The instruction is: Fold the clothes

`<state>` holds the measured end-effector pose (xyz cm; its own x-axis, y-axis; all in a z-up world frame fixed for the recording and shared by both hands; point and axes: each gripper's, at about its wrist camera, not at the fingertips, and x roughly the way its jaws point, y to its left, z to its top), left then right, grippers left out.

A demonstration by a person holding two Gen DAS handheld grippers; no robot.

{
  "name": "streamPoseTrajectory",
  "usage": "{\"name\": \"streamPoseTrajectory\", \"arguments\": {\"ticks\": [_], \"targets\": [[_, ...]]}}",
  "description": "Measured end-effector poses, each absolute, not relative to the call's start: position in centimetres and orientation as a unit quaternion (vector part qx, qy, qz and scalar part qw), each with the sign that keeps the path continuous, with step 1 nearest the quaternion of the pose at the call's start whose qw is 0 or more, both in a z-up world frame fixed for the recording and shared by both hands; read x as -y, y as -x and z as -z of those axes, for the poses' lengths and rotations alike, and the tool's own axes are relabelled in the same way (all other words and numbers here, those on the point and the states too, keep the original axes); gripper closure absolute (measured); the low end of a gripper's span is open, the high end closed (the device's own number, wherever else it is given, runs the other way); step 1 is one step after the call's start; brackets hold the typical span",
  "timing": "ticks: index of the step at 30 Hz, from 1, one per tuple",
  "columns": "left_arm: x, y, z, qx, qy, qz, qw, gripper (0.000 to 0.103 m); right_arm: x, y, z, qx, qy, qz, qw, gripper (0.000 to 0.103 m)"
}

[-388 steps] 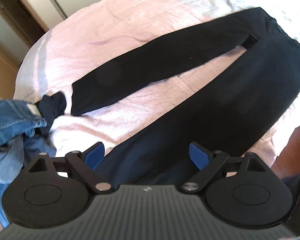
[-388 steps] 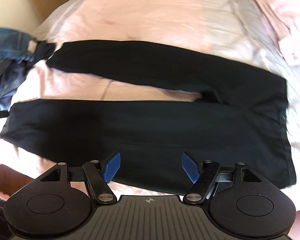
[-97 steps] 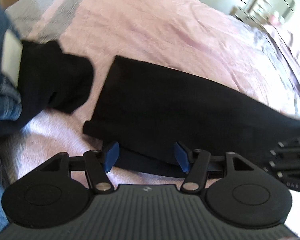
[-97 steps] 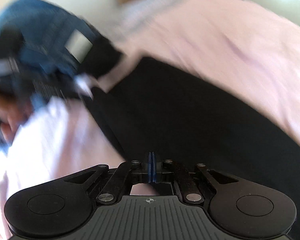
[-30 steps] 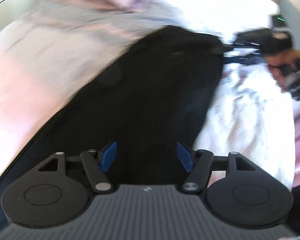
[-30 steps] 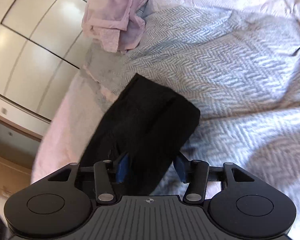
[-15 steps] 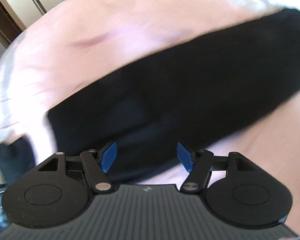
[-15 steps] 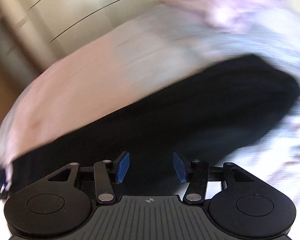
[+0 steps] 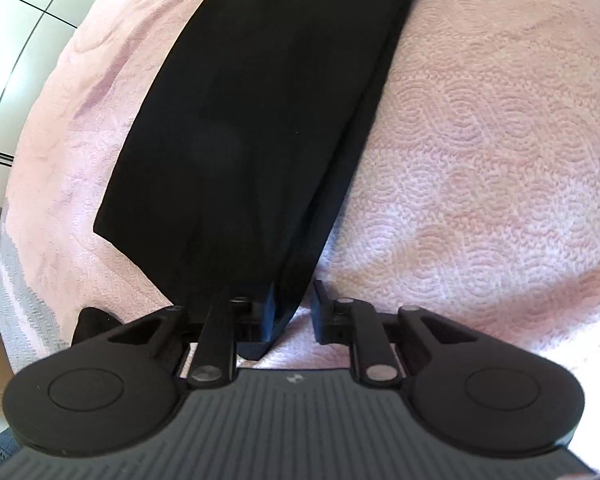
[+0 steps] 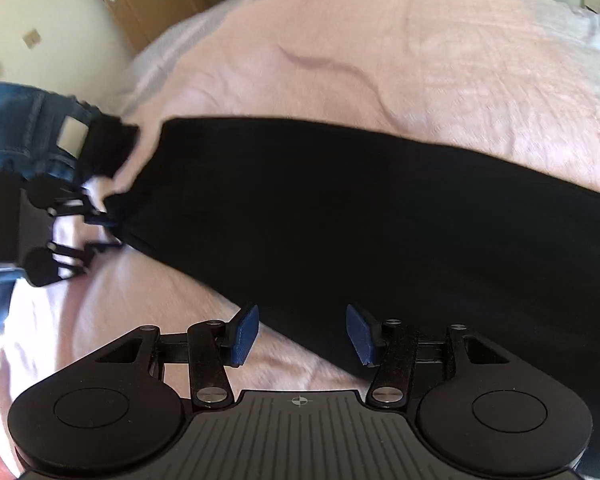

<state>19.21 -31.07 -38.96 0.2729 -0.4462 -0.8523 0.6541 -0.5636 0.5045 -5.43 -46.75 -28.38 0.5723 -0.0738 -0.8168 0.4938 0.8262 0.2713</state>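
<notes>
Black trousers (image 9: 260, 120), folded leg on leg, lie lengthwise on the pink bed cover (image 9: 480, 160). My left gripper (image 9: 294, 316) is at their hem end and its jaws are closing. The near hem corner hangs between the pads against the left one, with a sliver of bedding showing before the right pad. In the right wrist view the trousers (image 10: 380, 208) run across the bed, and the left gripper (image 10: 100, 232) sits at their left tip. My right gripper (image 10: 300, 336) stands open over the trousers' near edge, with nothing gripped.
Blue jeans (image 10: 16, 120) and a dark garment (image 10: 108, 148) lie heaped at the bed's left end, close behind the left gripper. Pink bed cover (image 10: 380, 40) stretches beyond the trousers. Wardrobe doors (image 9: 12, 20) and a wooden door (image 10: 140, 0) stand past the bed.
Both grippers swept from the waist end along the trousers toward the hem. The left one's jaws have narrowed around the hem corner. The right one's jaws are as wide as before.
</notes>
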Motion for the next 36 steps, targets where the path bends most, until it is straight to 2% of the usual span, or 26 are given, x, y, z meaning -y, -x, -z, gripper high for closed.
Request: {"name": "streamPoseTrajectory", "arguments": {"ticks": [4, 9, 12, 15, 17, 19, 22, 27, 30, 32, 33, 34, 35, 36], "targets": [[30.6, -18.6, 39.1, -0.048, -0.665, 0.584, 0.463, 0.083, 46.6, 8.2, 28.7, -0.45, -0.253, 0.206, 0.832, 0.05], [31.7, -18.9, 38.4, -0.076, -0.669, 0.579, 0.459, 0.083, 47.6, 14.2, 28.6, -0.451, -0.278, 0.287, 0.798, 0.05], [32.3, -18.3, 36.2, -0.108, -0.656, 0.582, 0.468, 0.075, 48.8, 19.7, 28.1, -0.425, -0.313, 0.382, 0.759, 0.05], [32.6, -15.4, 33.4, -0.095, -0.638, 0.607, 0.464, 0.069, 49.1, 24.6, 27.8, -0.384, -0.351, 0.446, 0.728, 0.05], [33.2, -11.5, 32.0, -0.06, -0.624, 0.646, 0.437, 0.058, 49.1, 27.6, 27.7, -0.354, -0.38, 0.479, 0.708, 0.05], [33.9, -6.6, 31.1, -0.014, -0.603, 0.69, 0.4, 0.054, 49.1, 29.8, 28.0, -0.326, -0.409, 0.504, 0.687, 0.05], [35.9, 2.0, 30.6, 0.052, -0.563, 0.75, 0.343, 0.048, 49.1, 32.1, 28.7, -0.28, -0.449, 0.518, 0.672, 0.05], [39.8, 15.0, 31.9, 0.135, -0.515, 0.804, 0.266, 0.045, 49.9, 34.2, 29.6, -0.261, -0.47, 0.51, 0.671, 0.05], [41.6, 20.3, 34.5, 0.182, -0.527, 0.799, 0.224, 0.046, 50.2, 35.9, 29.7, -0.245, -0.479, 0.512, 0.669, 0.05], [42.4, 22.4, 36.5, 0.213, -0.548, 0.784, 0.199, 0.052, 50.4, 37.0, 29.9, -0.239, -0.485, 0.513, 0.667, 0.05], [43.1, 22.7, 37.0, 0.222, -0.554, 0.78, 0.19, 0.057, 50.5, 37.6, 30.0, -0.236, -0.488, 0.513, 0.666, 0.05], [44.0, 22.6, 37.2, 0.225, -0.556, 0.779, 0.183, 0.077, 50.6, 38.1, 30.1, -0.235, -0.489, 0.512, 0.666, 0.05], [45.0, 22.3, 36.7, 0.211, -0.554, 0.783, 0.187, 0.09, 50.7, 38.3, 30.2, -0.237, -0.489, 0.511, 0.666, 0.05], [46.1, 21.8, 35.7, 0.182, -0.548, 0.792, 0.199, 0.093, 50.8, 38.5, 30.2, -0.237, -0.488, 0.51, 0.667, 0.05]]}}
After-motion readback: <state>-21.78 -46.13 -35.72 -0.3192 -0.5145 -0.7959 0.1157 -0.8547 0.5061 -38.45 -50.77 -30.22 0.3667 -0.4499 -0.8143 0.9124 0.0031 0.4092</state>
